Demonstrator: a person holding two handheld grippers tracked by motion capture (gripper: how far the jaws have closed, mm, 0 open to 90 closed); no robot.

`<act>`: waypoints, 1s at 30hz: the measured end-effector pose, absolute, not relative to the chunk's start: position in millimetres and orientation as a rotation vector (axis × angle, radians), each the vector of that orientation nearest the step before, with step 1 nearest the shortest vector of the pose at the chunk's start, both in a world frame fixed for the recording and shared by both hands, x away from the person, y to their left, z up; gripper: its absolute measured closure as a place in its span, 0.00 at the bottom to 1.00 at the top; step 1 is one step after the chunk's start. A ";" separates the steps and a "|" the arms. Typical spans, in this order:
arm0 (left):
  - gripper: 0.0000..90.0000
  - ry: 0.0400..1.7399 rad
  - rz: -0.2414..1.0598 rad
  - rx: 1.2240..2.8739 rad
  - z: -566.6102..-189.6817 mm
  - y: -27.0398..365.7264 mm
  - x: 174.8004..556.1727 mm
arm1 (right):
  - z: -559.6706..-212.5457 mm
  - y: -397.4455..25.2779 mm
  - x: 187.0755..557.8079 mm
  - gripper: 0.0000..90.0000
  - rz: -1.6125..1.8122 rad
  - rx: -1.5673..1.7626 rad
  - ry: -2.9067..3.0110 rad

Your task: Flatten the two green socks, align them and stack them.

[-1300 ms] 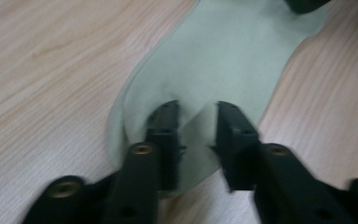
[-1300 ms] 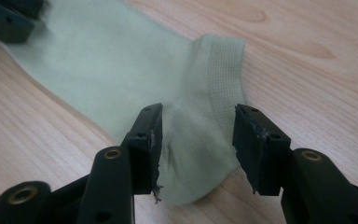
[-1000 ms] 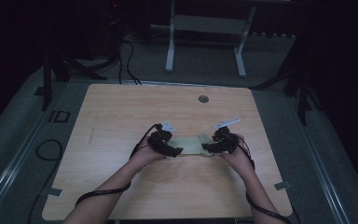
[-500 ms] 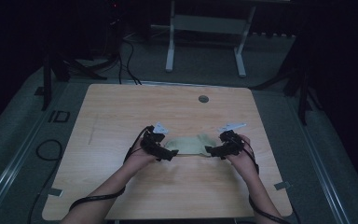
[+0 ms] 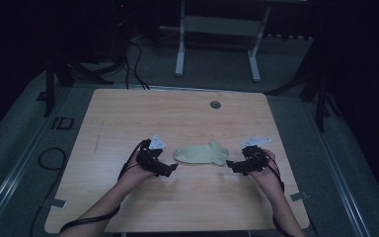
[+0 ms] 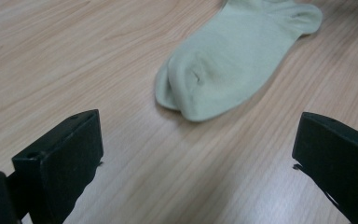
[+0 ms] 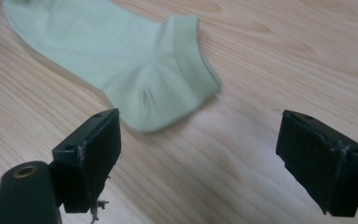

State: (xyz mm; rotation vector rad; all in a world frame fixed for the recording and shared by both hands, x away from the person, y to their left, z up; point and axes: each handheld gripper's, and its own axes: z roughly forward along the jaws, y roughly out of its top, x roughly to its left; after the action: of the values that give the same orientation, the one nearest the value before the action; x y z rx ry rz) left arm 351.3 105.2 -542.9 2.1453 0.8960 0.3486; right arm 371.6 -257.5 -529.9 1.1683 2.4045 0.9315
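Observation:
A pale green ankle sock (image 5: pixel 201 153) lies flat on the wooden table (image 5: pixel 128 113), toe to the left and cuff to the right. My left gripper (image 5: pixel 170 169) rests just left of the toe, jaws wide apart with nothing between them. In the left gripper view the sock's toe (image 6: pixel 200 84) lies ahead of the gripper (image 6: pixel 196 154). My right gripper (image 5: pixel 230 165) sits just right of the cuff, open and empty. The right gripper view shows the sock's heel and ribbed cuff (image 7: pixel 168 79) ahead of the open gripper (image 7: pixel 198 154).
A round grommet (image 5: pixel 215 104) sits near the table's far edge. Behind the table stands a white metal frame (image 5: pixel 217 29) on a dark floor with cables (image 5: pixel 133 59). Tape tabs mark the table's near corners (image 5: pixel 54 203).
Both grippers have let go of the sock and drawn apart, left one leftward, right one rightward and nearer. The sock now lies free between them.

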 end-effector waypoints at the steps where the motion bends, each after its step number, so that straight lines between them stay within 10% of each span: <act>1: 0.02 0.899 0.359 2.146 -544.2 107.5 349.6 | -530.7 -260.0 369.9 0.15 0.922 1.173 2.394; 30: 0.02 1.067 0.441 2.041 -558.6 186.1 314.3 | -552.2 -332.4 324.8 0.14 0.911 1.327 2.247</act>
State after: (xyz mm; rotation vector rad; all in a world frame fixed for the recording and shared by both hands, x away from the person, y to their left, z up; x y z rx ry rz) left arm 314.3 186.1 -558.6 2.0410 1.0674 0.4413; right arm 324.8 -332.4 -552.2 1.3266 2.2466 0.9107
